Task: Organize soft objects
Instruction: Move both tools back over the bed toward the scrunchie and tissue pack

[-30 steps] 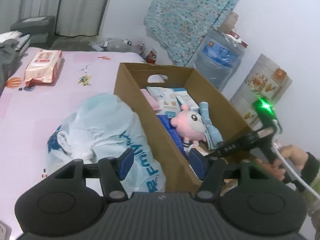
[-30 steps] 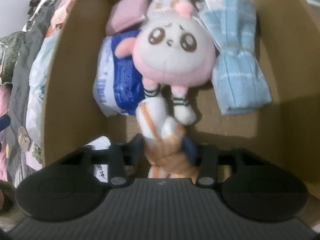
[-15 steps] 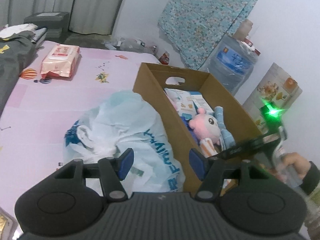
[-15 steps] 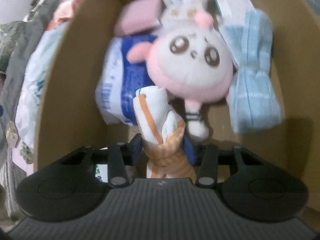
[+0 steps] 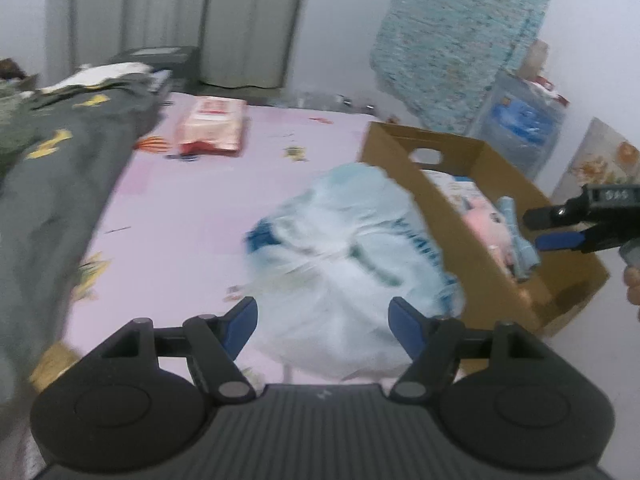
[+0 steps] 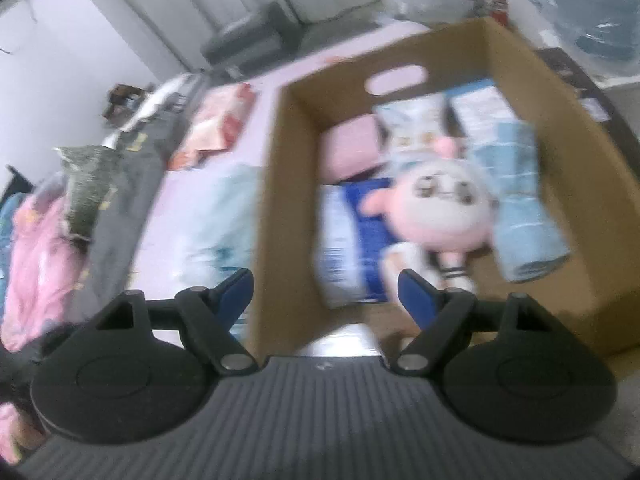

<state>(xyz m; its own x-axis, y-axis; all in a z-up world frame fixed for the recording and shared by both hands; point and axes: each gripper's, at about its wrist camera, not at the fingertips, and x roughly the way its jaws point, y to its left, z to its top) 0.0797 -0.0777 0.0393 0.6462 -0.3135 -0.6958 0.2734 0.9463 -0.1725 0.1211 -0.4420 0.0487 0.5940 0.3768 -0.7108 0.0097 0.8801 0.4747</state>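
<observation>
You are over a pink bedsheet [image 5: 192,208] in a room with pale curtains [image 5: 180,20] and a patterned blue cloth [image 5: 460,40] hung on the white wall. A water jug [image 5: 520,128] stands behind the cardboard box [image 6: 276,200]. Beside the box lies a white plastic bag [image 5: 344,264], with a pink packet [image 5: 212,128] farther off. Inside the box, a pink-and-white plush toy [image 6: 444,208] lies face up between a blue pack [image 6: 352,248] and a rolled light-blue towel [image 6: 520,208]. Your left gripper [image 5: 322,320] is spread wide and empty above the bag; your right gripper [image 6: 326,292] gapes empty over the box's near end.
</observation>
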